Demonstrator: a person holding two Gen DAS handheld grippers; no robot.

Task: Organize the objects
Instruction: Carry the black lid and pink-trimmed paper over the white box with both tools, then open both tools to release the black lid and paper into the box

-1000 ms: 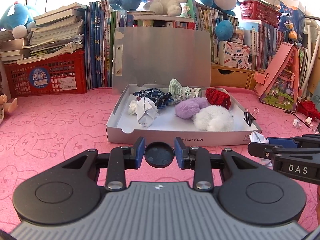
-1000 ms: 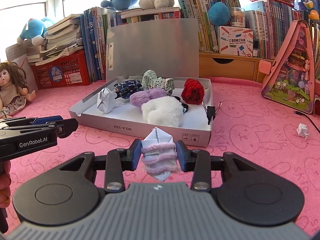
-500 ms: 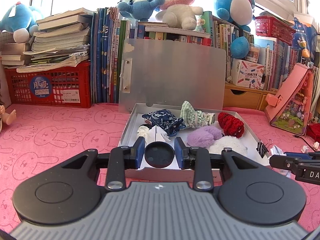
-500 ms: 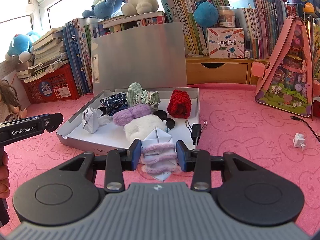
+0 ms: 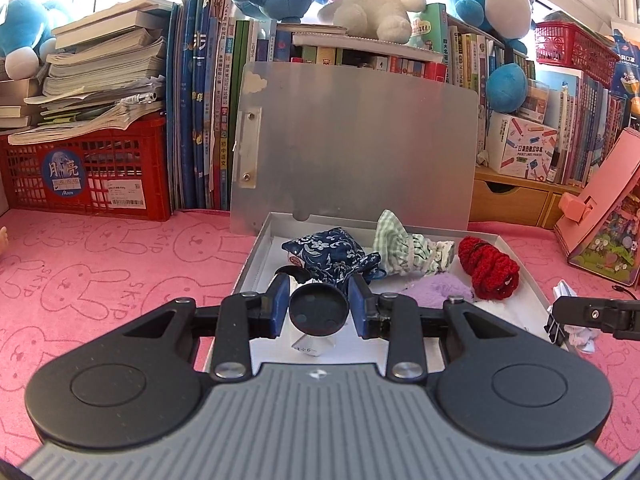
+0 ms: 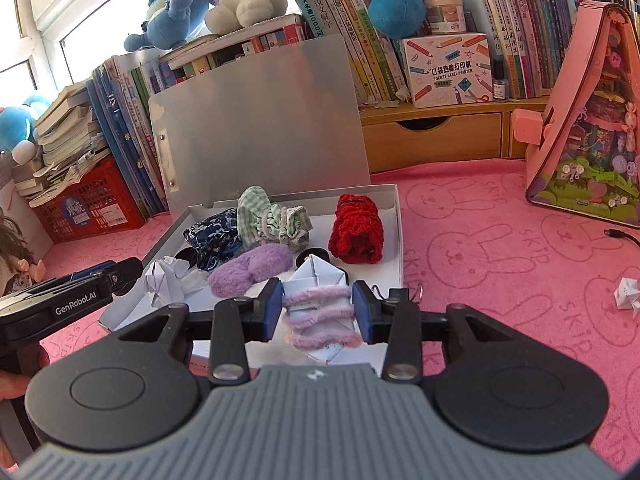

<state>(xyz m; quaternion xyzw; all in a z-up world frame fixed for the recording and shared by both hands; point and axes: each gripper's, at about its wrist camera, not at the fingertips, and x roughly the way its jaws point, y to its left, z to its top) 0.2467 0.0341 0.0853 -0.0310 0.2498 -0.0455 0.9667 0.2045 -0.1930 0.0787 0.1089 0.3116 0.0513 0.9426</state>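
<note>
A small black round disc, prob. a lid or cap, sits clenched between the blue pads of the left gripper, held over the near-left part of an open grey-white box; at right, a folded white paper piece wrapped in pink fuzzy yarn is pinched in the right gripper, just above the box's near edge. Inside the box: navy floral cloth pouch, green checked fabric bundle, red crocheted piece, purple fluffy item, crumpled white paper, a second black disc and a white folded paper below the left jaws. A black binder clip rests at the box's near-right corner. The lid stands upright vs. a row of books; pink bunny-print mat all round.

Risks, as judged: both tools converge on the same crowded near end of the box, so they could knock each other or nudge the light box across the mat. The disc is gripped only at its rim, so a tilt may let it pop out and roll. The yarn could snag a pad on release and drag the paper back out. A loose paper scrap on the mat, well apart at right, is easy to overlook
</note>
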